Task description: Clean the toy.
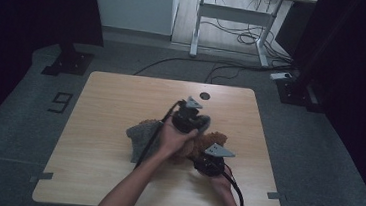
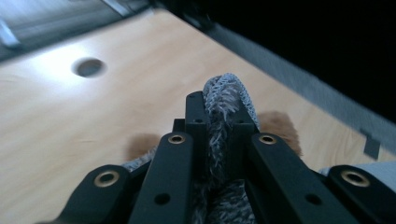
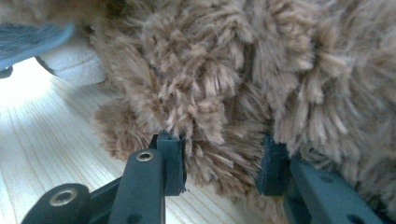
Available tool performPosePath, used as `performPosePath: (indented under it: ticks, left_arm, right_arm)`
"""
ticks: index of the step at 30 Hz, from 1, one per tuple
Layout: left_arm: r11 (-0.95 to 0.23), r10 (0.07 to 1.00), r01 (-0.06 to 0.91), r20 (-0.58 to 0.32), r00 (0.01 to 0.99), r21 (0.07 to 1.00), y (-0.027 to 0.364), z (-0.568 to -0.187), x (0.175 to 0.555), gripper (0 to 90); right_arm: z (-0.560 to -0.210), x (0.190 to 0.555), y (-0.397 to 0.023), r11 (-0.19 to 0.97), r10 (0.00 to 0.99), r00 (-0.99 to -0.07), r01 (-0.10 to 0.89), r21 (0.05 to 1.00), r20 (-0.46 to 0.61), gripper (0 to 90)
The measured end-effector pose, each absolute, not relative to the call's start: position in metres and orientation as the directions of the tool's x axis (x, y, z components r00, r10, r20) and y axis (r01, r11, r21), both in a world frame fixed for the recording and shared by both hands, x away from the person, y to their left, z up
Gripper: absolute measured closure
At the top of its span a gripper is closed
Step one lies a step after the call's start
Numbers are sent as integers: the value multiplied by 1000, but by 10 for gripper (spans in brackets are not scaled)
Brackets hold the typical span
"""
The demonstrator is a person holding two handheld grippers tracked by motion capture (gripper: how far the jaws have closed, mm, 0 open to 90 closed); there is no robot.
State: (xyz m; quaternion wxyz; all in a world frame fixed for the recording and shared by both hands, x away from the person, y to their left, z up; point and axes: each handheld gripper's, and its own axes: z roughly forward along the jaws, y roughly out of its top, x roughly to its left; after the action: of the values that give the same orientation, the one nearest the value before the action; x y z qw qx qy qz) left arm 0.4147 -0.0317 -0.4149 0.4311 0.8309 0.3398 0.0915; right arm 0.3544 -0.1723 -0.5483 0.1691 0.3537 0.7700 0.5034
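Much of what we handle is hidden. In the high view the left hand (image 1: 174, 138) and forearm cover the middle of the pile, so we cannot tell where the grey knitted fuzzy cloth (image 1: 140, 135) ends and the brown shaggy plush fabric (image 1: 211, 138) begins. The room around the table is dark and hard to read.

Our left gripper (image 1: 201, 123) sits just past the table's centre, toward one o'clock. In the left gripper view its jaws stand almost fully together, pinching a fold of the grey cloth (image 2: 227, 95) that rises between the fingertips; the cloth's lower part is cut off by the frame's bottom edge. A patch of brown plush (image 2: 280, 126) peeks out behind it.

Our right gripper (image 1: 206, 161) is at about five o'clock from the centre. In the right gripper view its jaws (image 3: 220, 165) are partly apart and clamp a tuft of the brown plush (image 3: 261, 65), whose pile buries the fingertips.

The pale wooden table (image 1: 111, 101) has a round hole (image 1: 204, 96) near twelve o'clock.
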Motion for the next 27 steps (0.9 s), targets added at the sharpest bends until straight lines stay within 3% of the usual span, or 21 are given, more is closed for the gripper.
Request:
performPosePath:
  ticks: [3,10,27]
  left_arm:
    - [-489,641,523,-120,758,698,-47,-439,417,826]
    - [-531,675,505,-21,738,681,-35,-439,411,827]
    - [-349,800,581,-89,594,735,97,-439,392,827]
  right_arm:
    - [-548,354,-173,244,711,-696,377,893,99,610]
    - [-548,353,-170,263,713,-696,374,889,82,609]
    - [-548,354,-170,258,717,-690,392,883,97,611]
